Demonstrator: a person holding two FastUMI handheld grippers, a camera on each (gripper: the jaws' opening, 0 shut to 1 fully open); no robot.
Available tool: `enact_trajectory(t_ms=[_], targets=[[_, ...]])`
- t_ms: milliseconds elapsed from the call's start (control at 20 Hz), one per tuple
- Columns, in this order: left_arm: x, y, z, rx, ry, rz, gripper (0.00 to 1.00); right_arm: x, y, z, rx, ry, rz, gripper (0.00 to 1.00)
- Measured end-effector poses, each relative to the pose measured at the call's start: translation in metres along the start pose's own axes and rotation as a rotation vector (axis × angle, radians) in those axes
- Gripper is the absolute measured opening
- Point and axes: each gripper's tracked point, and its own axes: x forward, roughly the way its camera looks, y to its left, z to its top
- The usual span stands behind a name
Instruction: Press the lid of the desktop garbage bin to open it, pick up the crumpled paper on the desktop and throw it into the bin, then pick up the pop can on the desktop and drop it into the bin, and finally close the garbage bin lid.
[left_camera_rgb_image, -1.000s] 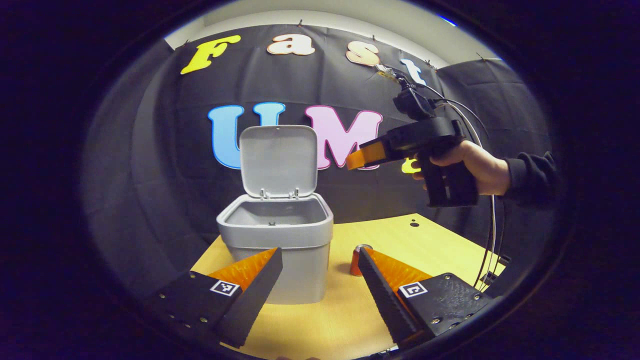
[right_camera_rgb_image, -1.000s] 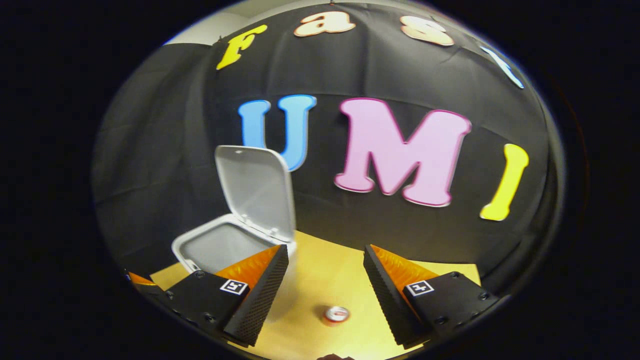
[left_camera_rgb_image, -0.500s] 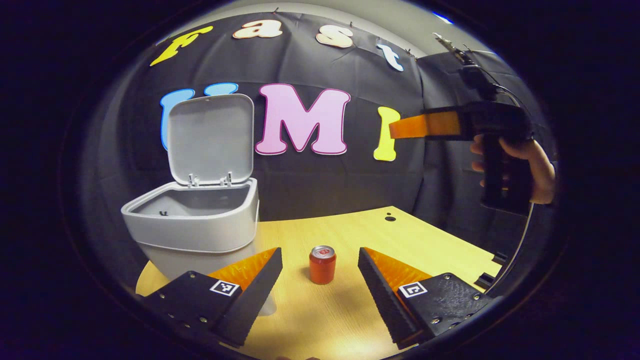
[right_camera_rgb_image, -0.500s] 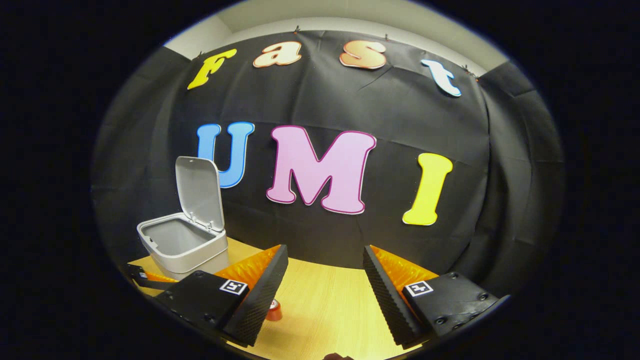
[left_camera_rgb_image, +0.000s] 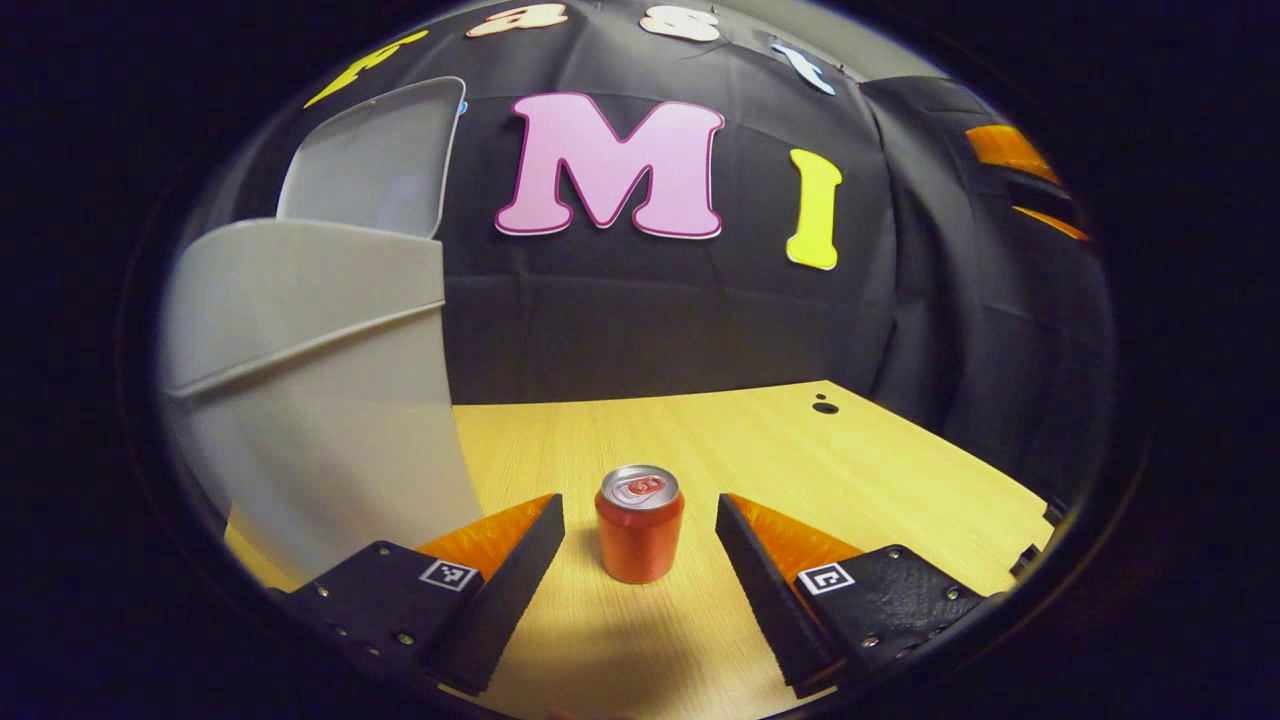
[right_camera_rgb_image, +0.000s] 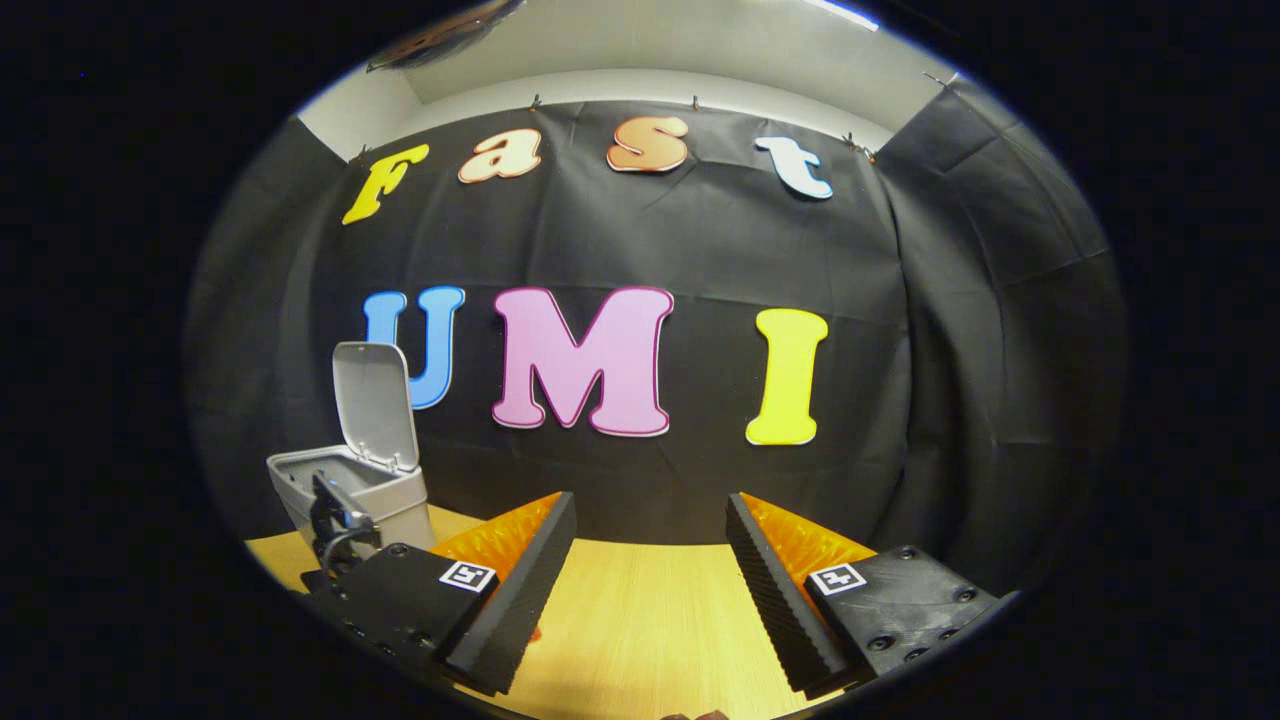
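In the left gripper view, the left gripper (left_camera_rgb_image: 640, 545) is seen lower and closer to the pop can (left_camera_rgb_image: 640, 522) than half a second ago; its fingers are spread wide, with the upright can standing between them, untouched, on the desktop (left_camera_rgb_image: 800, 455). The garbage bin (left_camera_rgb_image: 310, 380) now looms just to the left, its lid (left_camera_rgb_image: 375, 160) raised.

In the right gripper view, the right gripper (right_camera_rgb_image: 648, 560) is held with its fingers apart and nothing between them, and the bin (right_camera_rgb_image: 350, 485) appears smaller and farther off than before, lid (right_camera_rgb_image: 375, 405) up.

A recording booth: black cloth wall (right_camera_rgb_image: 700, 240) behind a wooden desk (left_camera_rgb_image: 800, 450).
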Motion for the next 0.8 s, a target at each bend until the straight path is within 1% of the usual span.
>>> enact_trajectory(t_ms=[100, 150, 200, 500, 650, 800], targets=[[0.022, -0.005, -0.012, -0.013, 0.009, 0.004, 1.00, 0.001, -0.005, -0.017, -0.006, 0.049, 0.004, 0.98], [0.015, -0.017, -0.023, -0.013, 0.010, 0.002, 1.00, -0.001, -0.008, -0.026, -0.009, 0.072, 0.007, 0.98], [0.037, -0.010, -0.021, -0.008, 0.015, 0.008, 1.00, -0.002, -0.010, -0.033, -0.017, 0.091, 0.009, 0.98], [0.076, 0.000, -0.037, 0.039, 0.026, 0.044, 1.00, 0.001, -0.016, -0.066, -0.063, 0.176, 0.038, 0.98], [0.082, 0.000, -0.043, 0.026, 0.040, 0.036, 1.00, 0.007, -0.015, -0.064, -0.055, 0.167, 0.049, 0.98], [0.083, -0.002, -0.052, 0.008, 0.061, 0.023, 1.00, 0.012, -0.012, -0.069, -0.083, 0.169, 0.066, 0.98]])
